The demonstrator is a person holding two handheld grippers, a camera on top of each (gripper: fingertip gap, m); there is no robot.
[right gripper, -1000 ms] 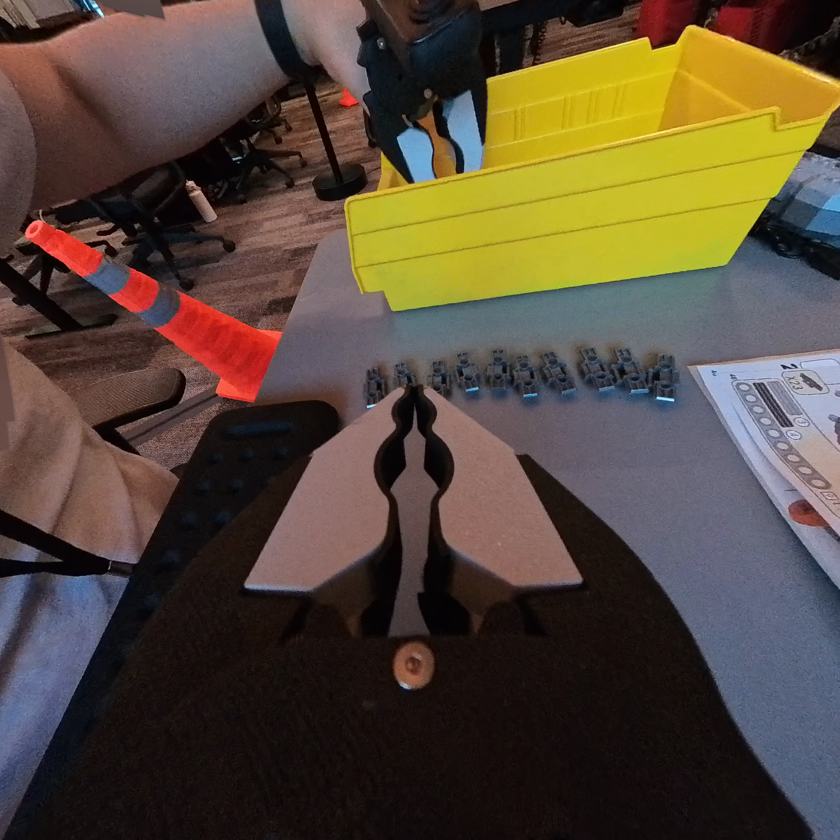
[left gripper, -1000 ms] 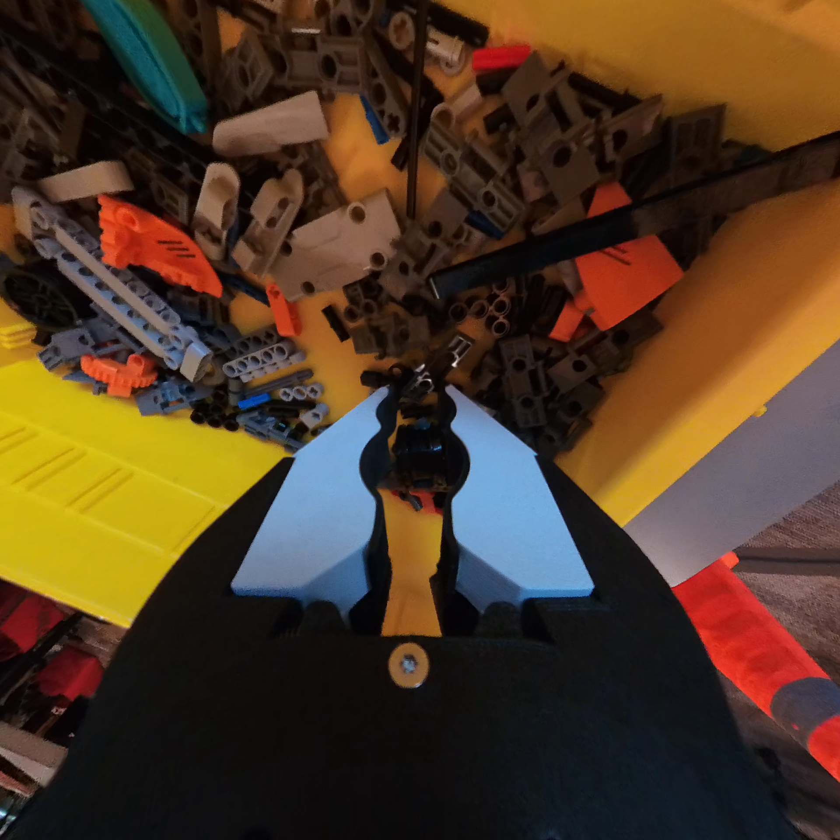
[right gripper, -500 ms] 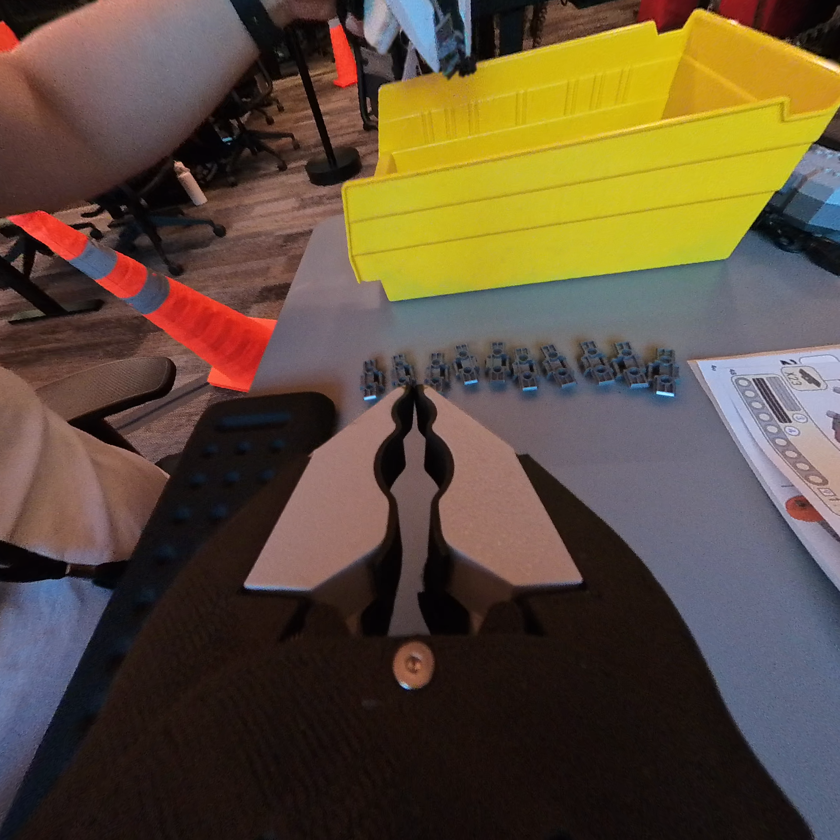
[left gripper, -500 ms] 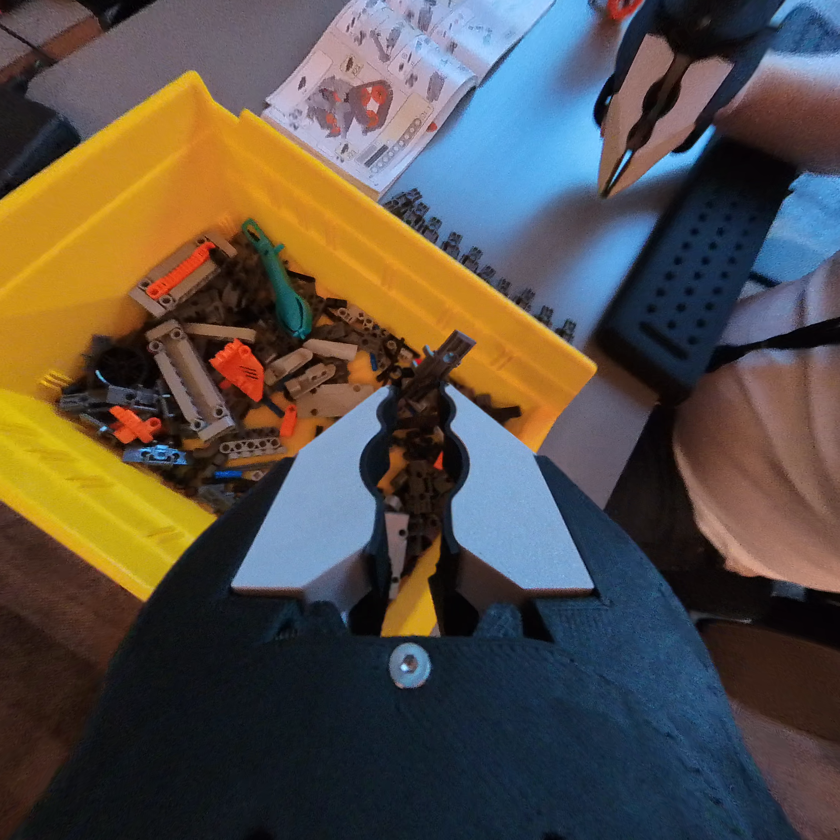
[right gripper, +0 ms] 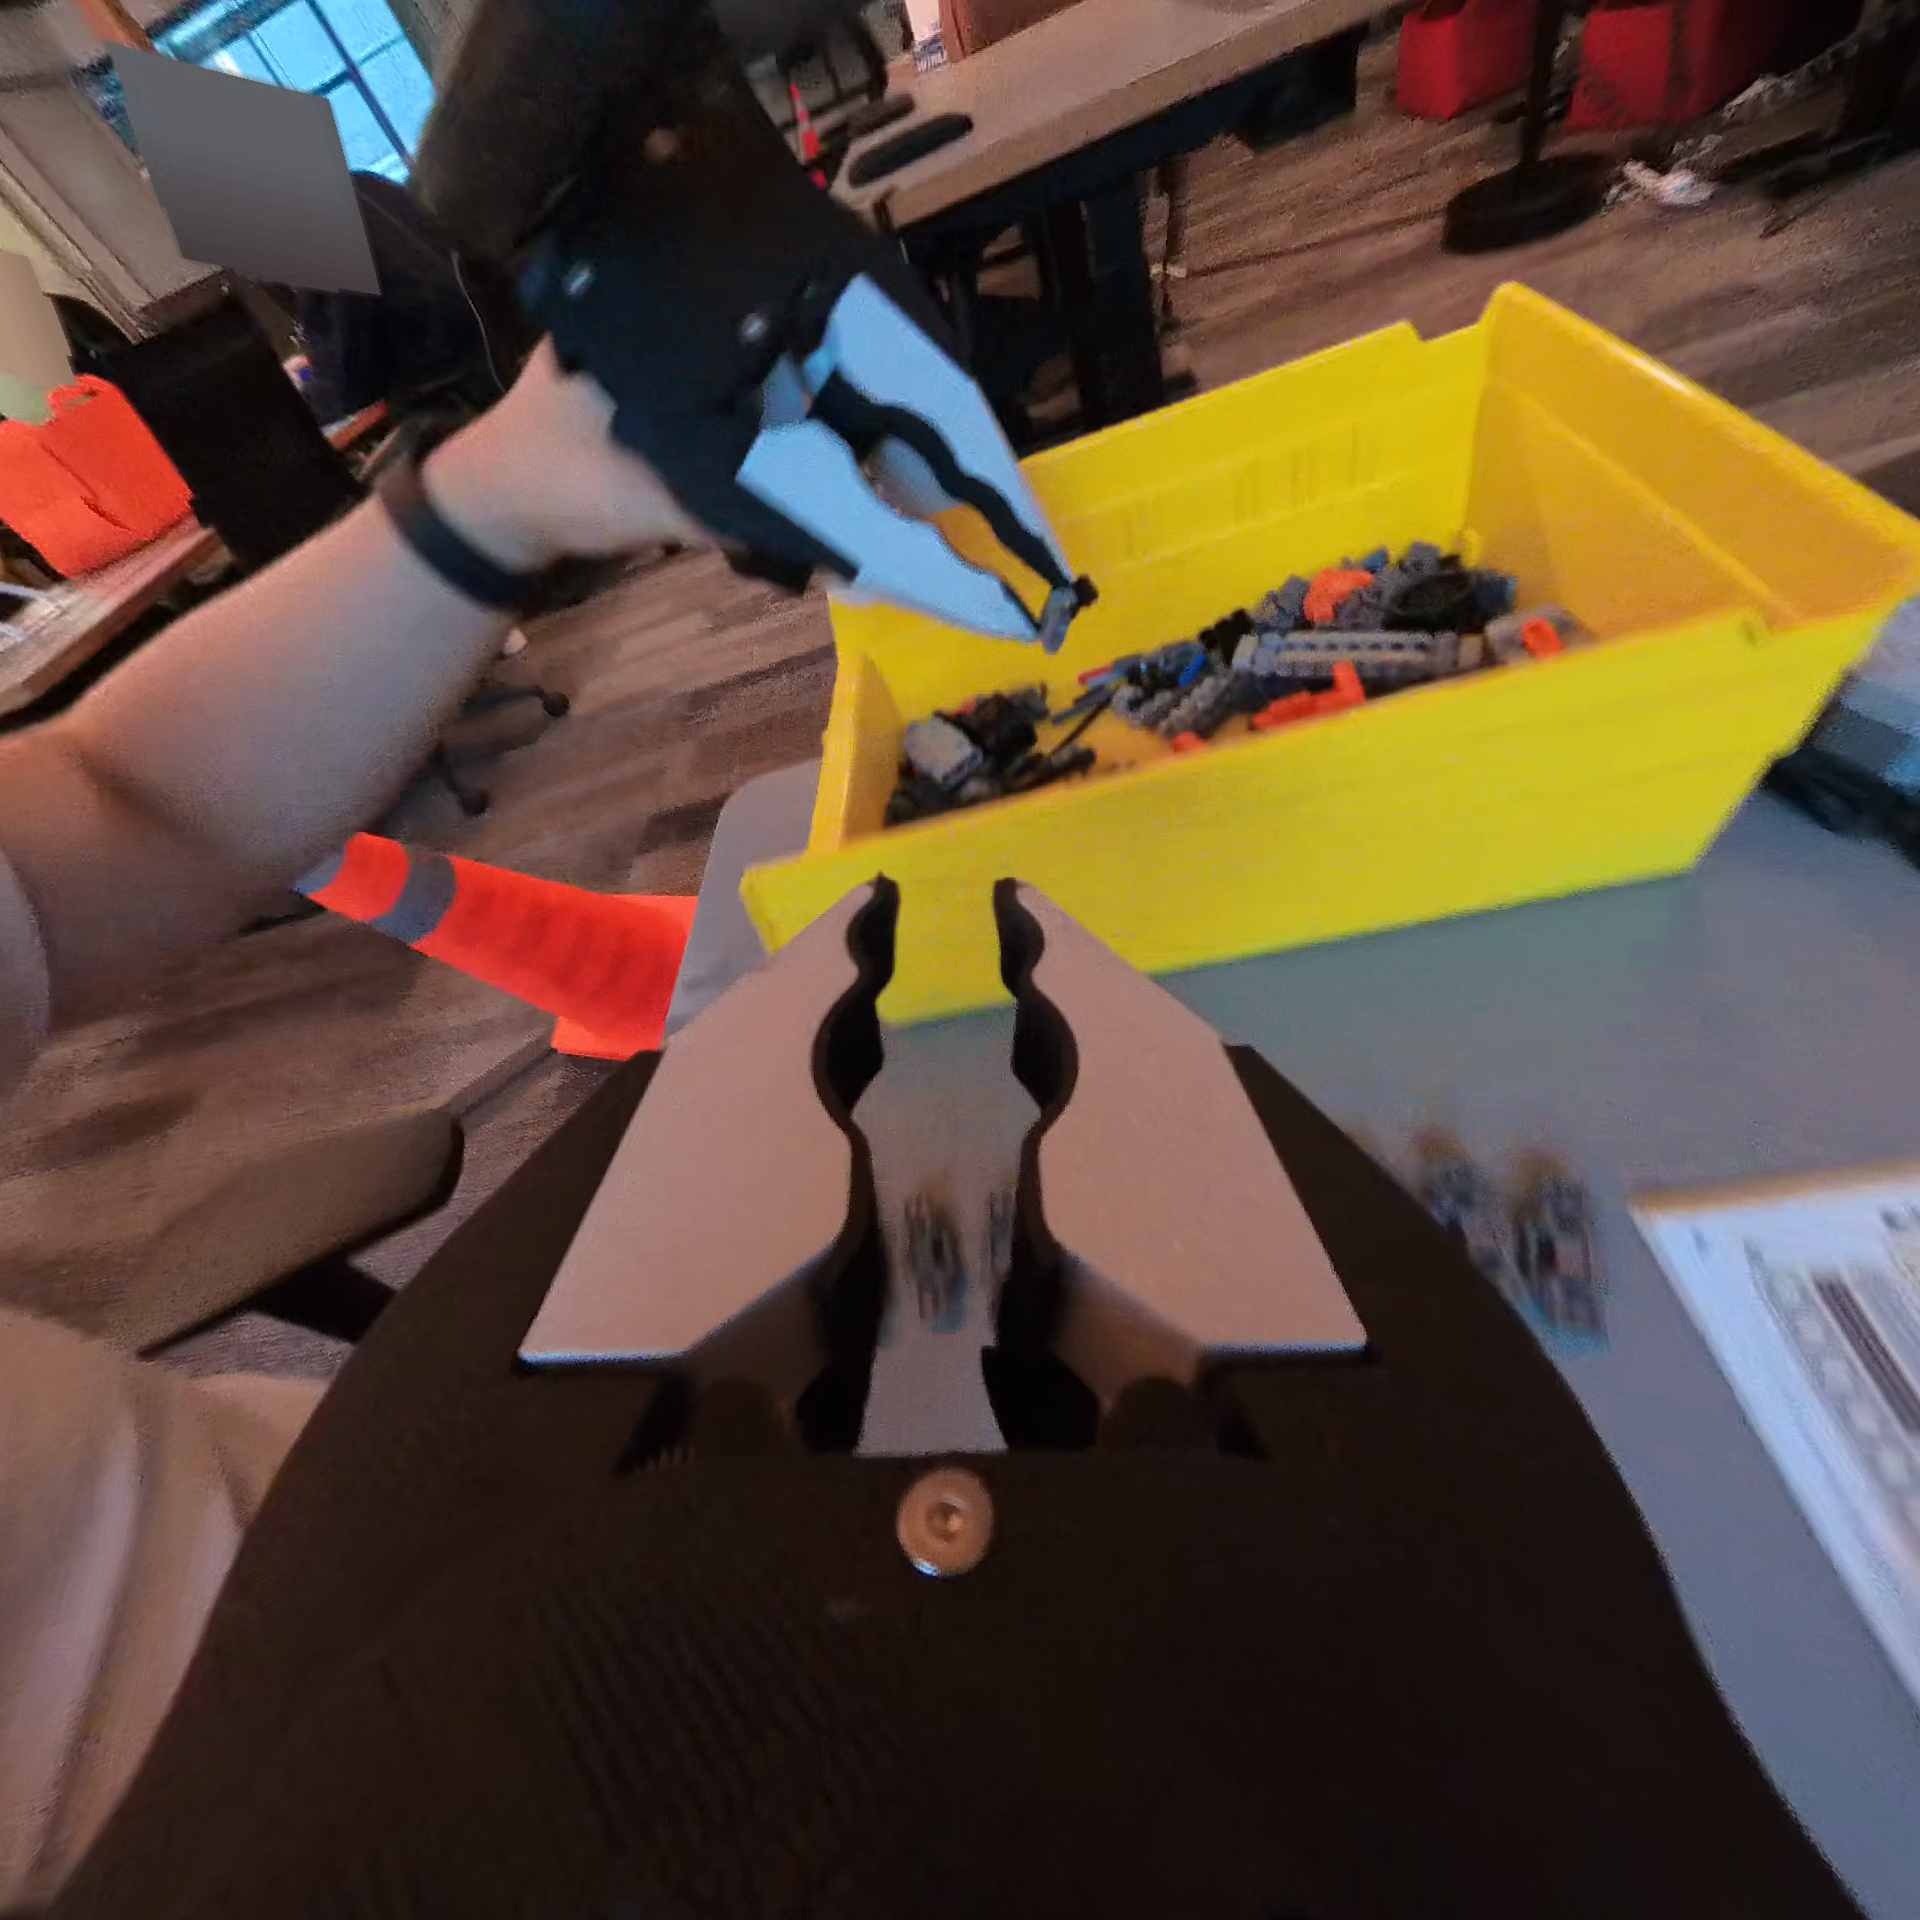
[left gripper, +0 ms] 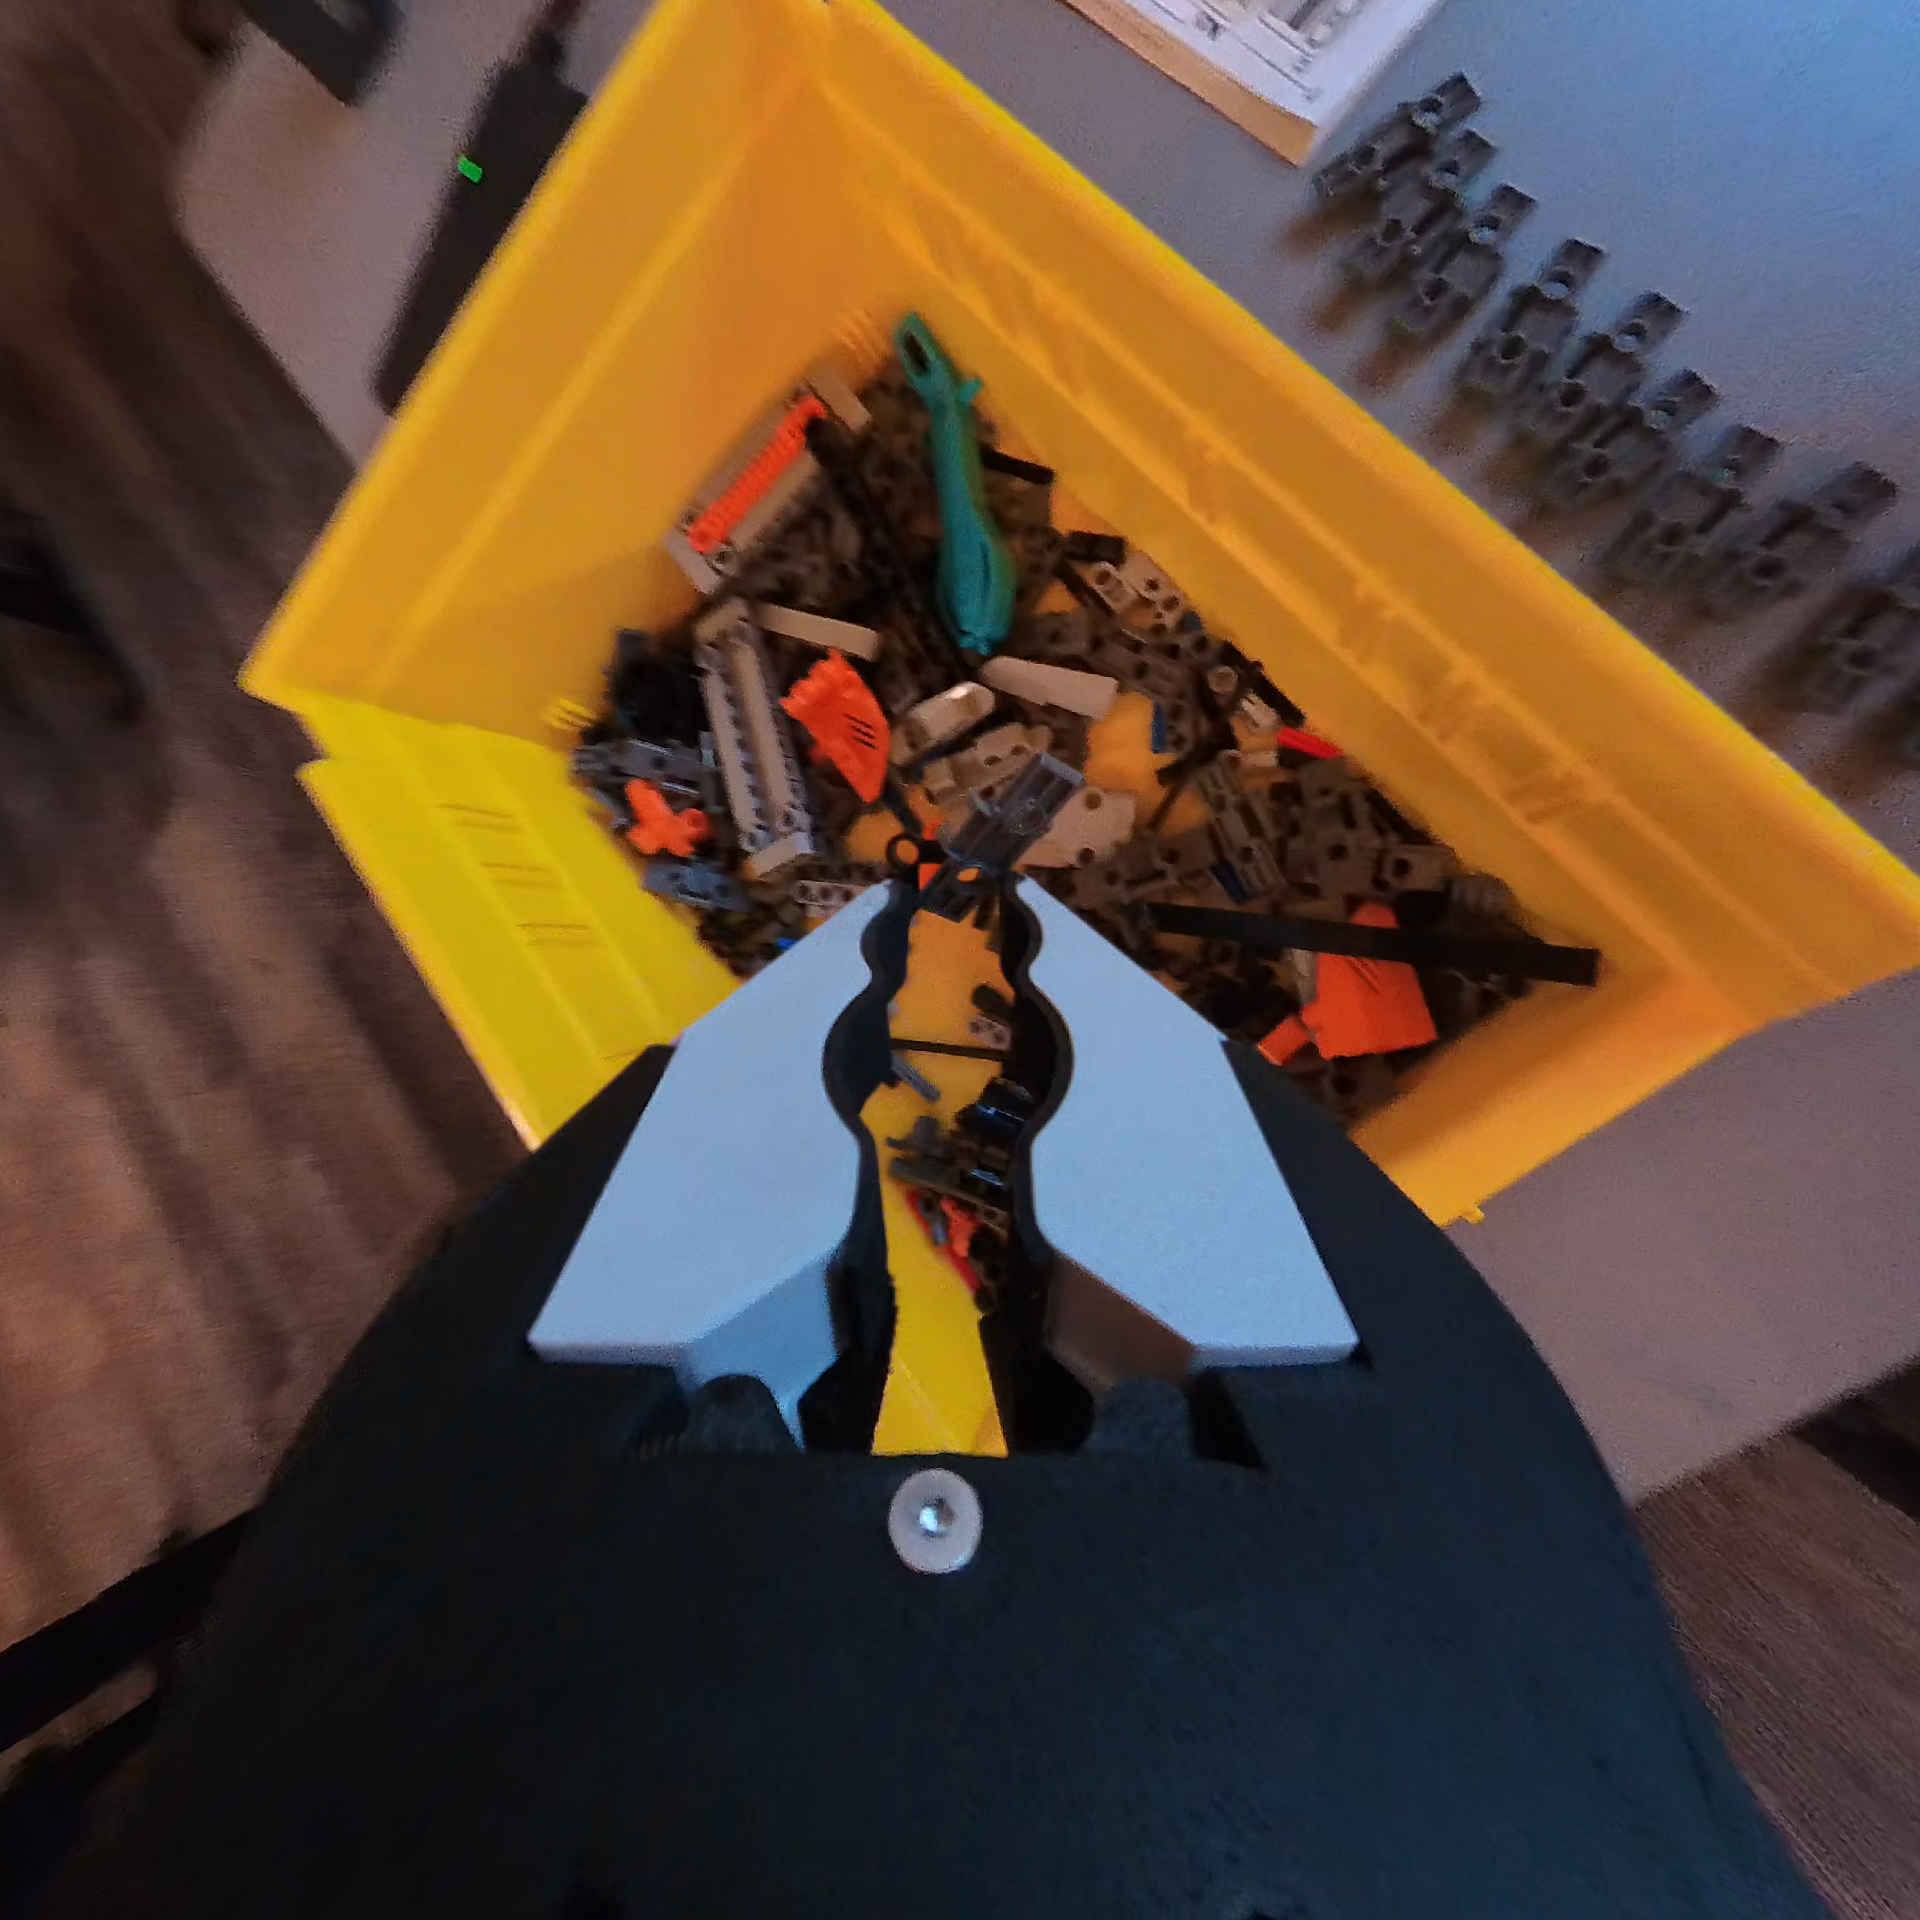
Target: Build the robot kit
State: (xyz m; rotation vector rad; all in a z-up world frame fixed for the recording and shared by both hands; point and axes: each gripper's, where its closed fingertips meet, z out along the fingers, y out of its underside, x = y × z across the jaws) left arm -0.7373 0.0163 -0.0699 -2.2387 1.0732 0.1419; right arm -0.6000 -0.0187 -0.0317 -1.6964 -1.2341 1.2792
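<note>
My left gripper (left gripper: 954,885) is shut on a small dark grey connector piece (left gripper: 1013,821) and holds it above the yellow bin (left gripper: 1299,540) of mixed building pieces. The right wrist view shows this gripper (right gripper: 1051,615) above the bin's near left corner with the piece (right gripper: 1062,613) at its tips. My right gripper (right gripper: 942,896) is open and empty, above the grey table just in front of the bin's (right gripper: 1351,883) near wall. A row of several like grey pieces (left gripper: 1621,436) lies on the table beside the bin, and looks blurred under the right gripper (right gripper: 1507,1236).
An instruction booklet (right gripper: 1829,1351) lies on the table at the right, also at the top of the left wrist view (left gripper: 1236,52). An orange cone (right gripper: 520,930) lies on the floor left of the table. A person's forearm (right gripper: 260,717) reaches in from the left. Tip to tip, the grippers are about 15 cm apart.
My left gripper has lifted out of the bin with the grey piece and hangs higher over it. My right gripper has opened and has risen and moved toward the bin.
</note>
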